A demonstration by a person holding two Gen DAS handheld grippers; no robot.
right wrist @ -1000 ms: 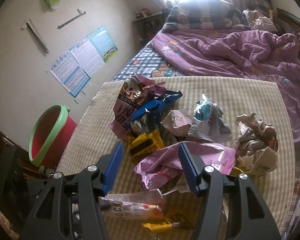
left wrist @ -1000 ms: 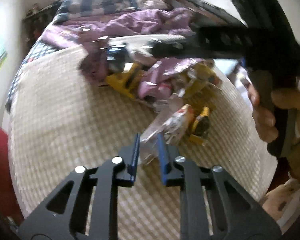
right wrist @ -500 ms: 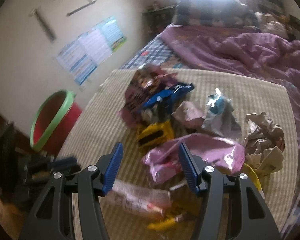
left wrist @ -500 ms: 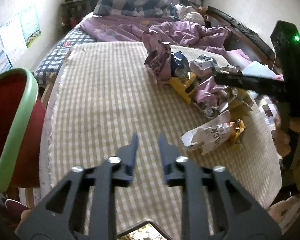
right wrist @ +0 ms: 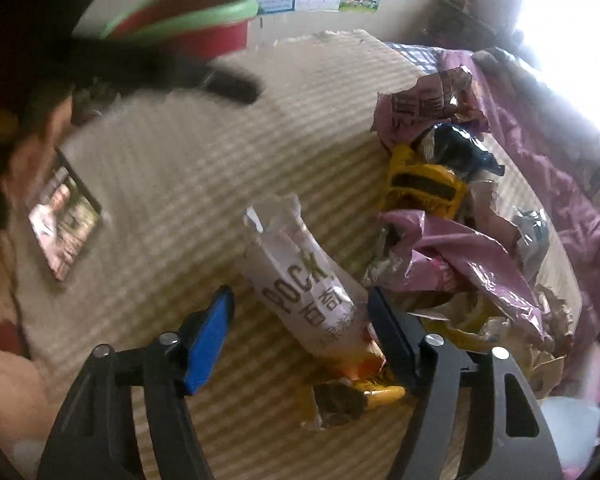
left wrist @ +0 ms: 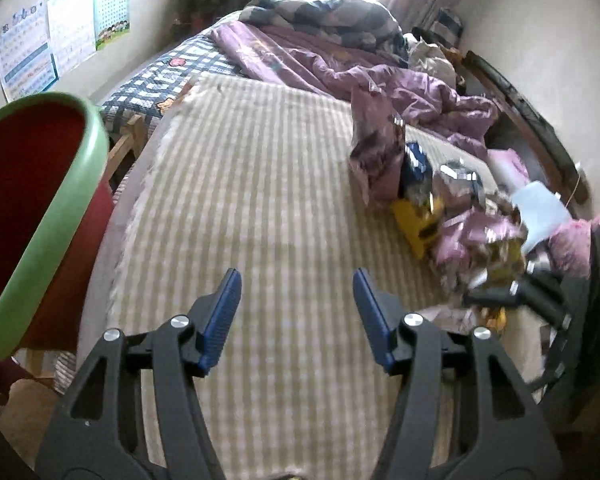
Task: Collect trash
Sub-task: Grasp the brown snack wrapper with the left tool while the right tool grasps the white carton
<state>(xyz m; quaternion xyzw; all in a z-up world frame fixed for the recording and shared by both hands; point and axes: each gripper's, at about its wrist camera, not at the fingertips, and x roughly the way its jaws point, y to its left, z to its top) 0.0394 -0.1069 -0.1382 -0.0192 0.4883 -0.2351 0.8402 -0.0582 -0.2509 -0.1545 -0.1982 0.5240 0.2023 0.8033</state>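
A heap of crumpled wrappers (left wrist: 440, 216) lies on the right side of a checked mat (left wrist: 268, 184). My left gripper (left wrist: 295, 276) hovers over bare mat, its jaws opening with nothing between them. A red bin with a green rim (left wrist: 60, 184) stands just left of it. My right gripper (right wrist: 300, 292) is open and points down at a white printed wrapper (right wrist: 300, 276). The wrapper lies between the fingers, close against the right one. A yellow wrapper (right wrist: 424, 188) and a pink one (right wrist: 468, 256) lie just beyond. The right gripper (left wrist: 516, 294) also shows blurred at the heap's near edge.
The red bin (right wrist: 204, 20) shows past the mat's far corner, behind my blurred left gripper (right wrist: 220, 80) and a hand (right wrist: 40, 136). A purple quilt (left wrist: 324, 60) and a dark checked pillow cover the bed beyond the mat. Posters hang on the left wall.
My left gripper went from shut on a clear wrapper to open with nothing in it, and swung left toward the bin. My right gripper rolled and sank over the white wrapper.
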